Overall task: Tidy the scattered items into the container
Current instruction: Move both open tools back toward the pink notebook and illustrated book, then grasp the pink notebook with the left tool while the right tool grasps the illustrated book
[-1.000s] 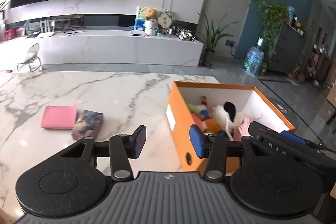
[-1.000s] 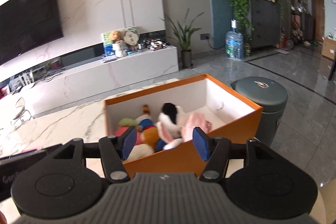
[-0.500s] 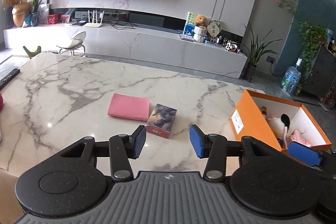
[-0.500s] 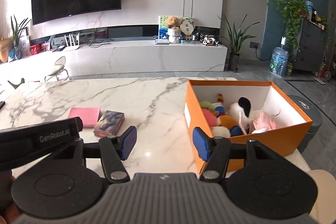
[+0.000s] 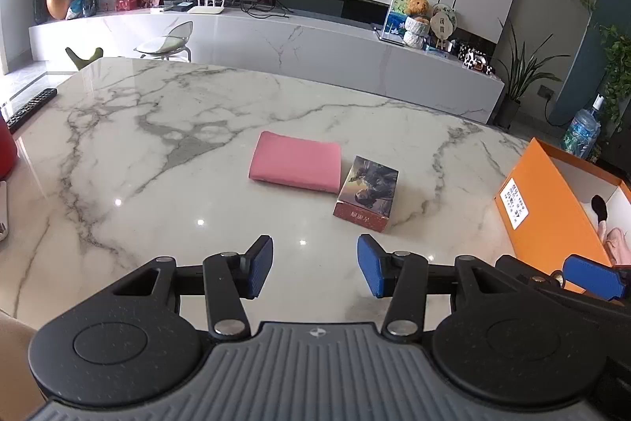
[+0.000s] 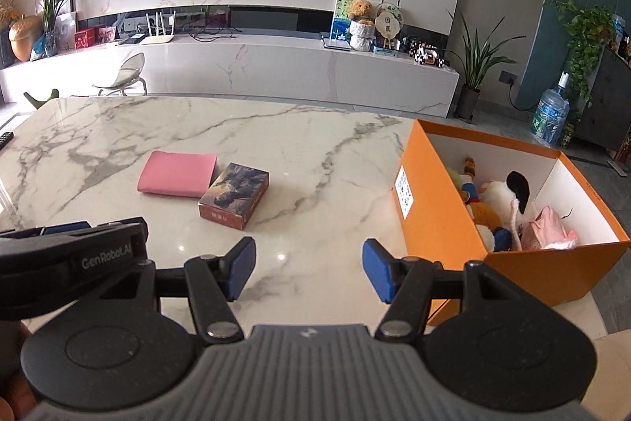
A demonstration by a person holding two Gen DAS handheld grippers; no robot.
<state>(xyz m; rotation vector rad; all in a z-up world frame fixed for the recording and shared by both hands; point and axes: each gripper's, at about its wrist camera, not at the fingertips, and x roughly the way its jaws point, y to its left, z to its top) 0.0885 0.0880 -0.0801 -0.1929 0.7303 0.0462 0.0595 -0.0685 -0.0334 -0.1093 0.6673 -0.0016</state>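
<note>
Pink pouch touching picture box, flat, orange box (toys inside) well apart

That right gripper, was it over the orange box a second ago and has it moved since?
Yes. The right gripper has pulled back and swung left: the orange box, earlier straight ahead between its fingers, now sits off to the right, with bare marble table ahead.

Left tool, right tool: black, blue pads, silver screws.
</note>
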